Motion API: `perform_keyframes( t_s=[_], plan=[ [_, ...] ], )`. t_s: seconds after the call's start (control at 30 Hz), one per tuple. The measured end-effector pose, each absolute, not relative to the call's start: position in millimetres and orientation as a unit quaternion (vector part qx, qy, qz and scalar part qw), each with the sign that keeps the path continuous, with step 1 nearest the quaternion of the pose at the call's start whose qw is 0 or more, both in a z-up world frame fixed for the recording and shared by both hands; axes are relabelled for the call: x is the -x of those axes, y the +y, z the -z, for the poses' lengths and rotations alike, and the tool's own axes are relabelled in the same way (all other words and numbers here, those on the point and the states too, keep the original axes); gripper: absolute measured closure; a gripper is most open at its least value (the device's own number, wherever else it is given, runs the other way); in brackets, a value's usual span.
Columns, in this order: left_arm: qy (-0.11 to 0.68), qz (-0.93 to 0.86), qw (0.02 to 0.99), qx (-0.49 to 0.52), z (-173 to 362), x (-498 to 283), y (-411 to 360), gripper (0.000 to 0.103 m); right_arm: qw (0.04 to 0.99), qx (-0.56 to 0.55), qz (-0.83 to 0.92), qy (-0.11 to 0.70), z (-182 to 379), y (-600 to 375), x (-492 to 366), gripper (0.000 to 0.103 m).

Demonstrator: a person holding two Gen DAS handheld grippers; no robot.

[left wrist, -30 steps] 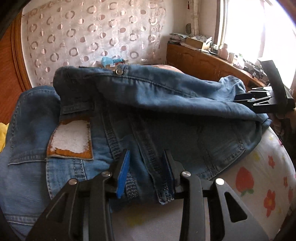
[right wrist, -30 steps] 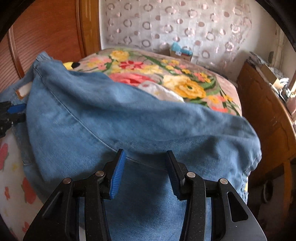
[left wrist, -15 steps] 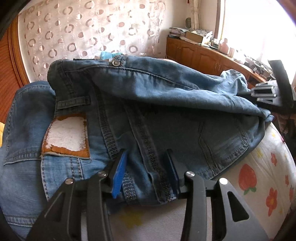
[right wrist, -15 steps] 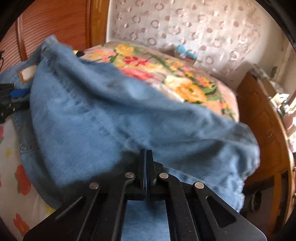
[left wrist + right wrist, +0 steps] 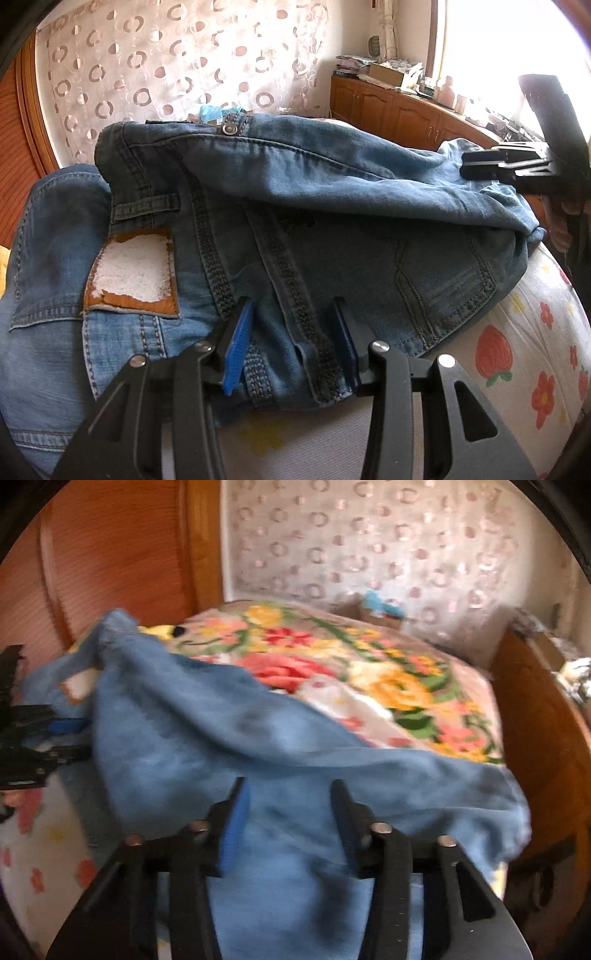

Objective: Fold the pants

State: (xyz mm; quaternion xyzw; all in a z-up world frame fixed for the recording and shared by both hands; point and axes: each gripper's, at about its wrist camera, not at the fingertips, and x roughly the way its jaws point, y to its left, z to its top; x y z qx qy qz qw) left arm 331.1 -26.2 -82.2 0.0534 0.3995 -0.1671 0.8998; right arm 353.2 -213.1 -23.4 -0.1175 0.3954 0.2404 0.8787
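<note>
Blue denim pants (image 5: 314, 206) lie bunched on the bed, waistband button and a brown-and-white patch (image 5: 133, 273) facing up. My left gripper (image 5: 291, 339) is open, its fingers straddling a seam of the waist fabric at the near edge. The right gripper (image 5: 517, 166) shows at the far right of the left wrist view, over the leg end. In the right wrist view the pants (image 5: 221, 746) are blurred, and my right gripper (image 5: 288, 823) is open with denim between and under its fingers. The left gripper (image 5: 44, 734) shows at the left edge.
The bed has a strawberry-print sheet (image 5: 517, 350) and a floral blanket (image 5: 369, 664) beyond the pants. A wooden headboard (image 5: 110, 554) stands left, a wooden cabinet (image 5: 399, 110) with clutter on the right, and a patterned curtain (image 5: 166, 66) behind.
My right gripper was open, shut half a second ago, and is open again; its view swung and blurred. The left gripper stayed open over the waist seam, and the pants shifted slightly.
</note>
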Motion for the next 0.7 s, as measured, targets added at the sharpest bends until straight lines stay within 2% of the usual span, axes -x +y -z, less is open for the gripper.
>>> perform_keyframes(
  t_s=[0.27, 0.33, 0.37, 0.4, 0.5, 0.7],
  plan=[
    [0.384, 0.176, 0.906, -0.034, 69, -320, -14, 0.062, 0.848, 0.139, -0.259, 0.441, 56, -177, -362, 0.056],
    [0.379, 0.175, 0.908, -0.031, 64, -317, -10, 0.062, 0.843, 0.123, -0.271, 0.449, 62, -180, -363, 0.075],
    [0.378, 0.173, 0.909, -0.029, 62, -315, -8, 0.062, 0.842, 0.122, -0.280, 0.445, 62, -178, -361, 0.090],
    [0.376, 0.171, 0.910, -0.028, 60, -314, -5, 0.062, 0.843, 0.134, -0.281, 0.439, 61, -175, -357, 0.095],
    [0.371, 0.165, 0.913, -0.026, 56, -312, 0, 0.062, 0.848, 0.156, -0.277, 0.424, 56, -172, -348, 0.101],
    [0.372, 0.150, 0.916, -0.026, 57, -310, 10, 0.062, 0.884, 0.140, -0.244, 0.373, 19, -187, -347, 0.102]
  ],
)
